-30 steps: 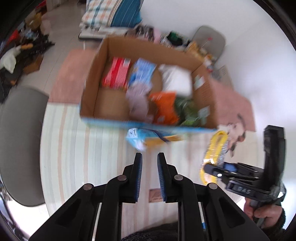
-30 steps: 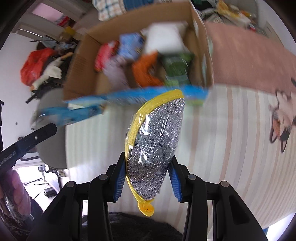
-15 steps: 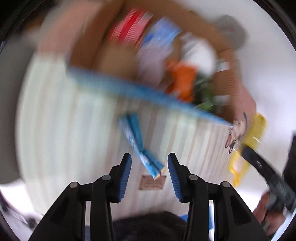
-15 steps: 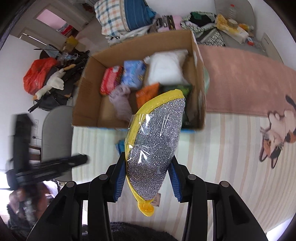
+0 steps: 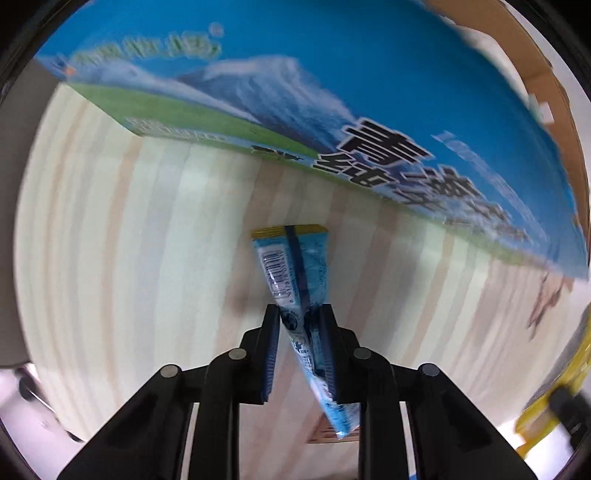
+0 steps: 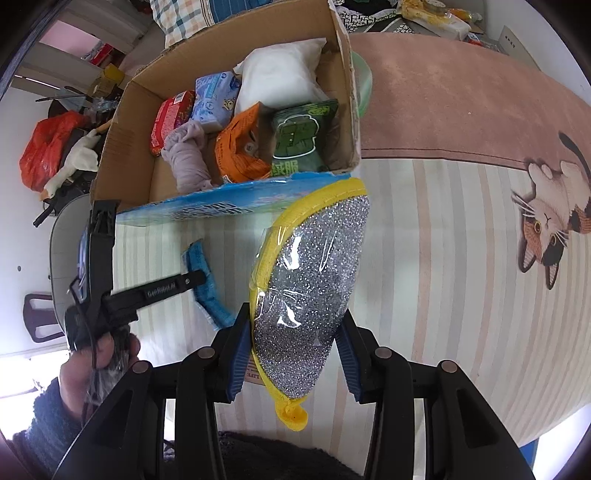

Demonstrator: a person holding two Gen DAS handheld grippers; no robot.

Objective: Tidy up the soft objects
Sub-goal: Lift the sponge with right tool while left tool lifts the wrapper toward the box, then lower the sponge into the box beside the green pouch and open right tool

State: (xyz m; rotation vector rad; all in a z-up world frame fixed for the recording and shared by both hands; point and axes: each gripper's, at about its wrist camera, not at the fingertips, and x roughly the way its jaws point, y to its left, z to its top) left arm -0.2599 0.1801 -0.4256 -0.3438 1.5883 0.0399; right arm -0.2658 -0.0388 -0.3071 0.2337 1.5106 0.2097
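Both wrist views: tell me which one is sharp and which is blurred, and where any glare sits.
Left wrist view: motion blur smears the blue printed side of the cardboard box, while the thin blue plastic packet stays fairly sharp. Right wrist view: crisp, with glare streaks on the clear wrap of the yellow-edged silver glitter scrubber; fisheye bends the striped mat.

A lived-in home room: cat-print rug (image 6: 480,122), folded bedding (image 6: 192,18) far back, clutter lying along the left wall.
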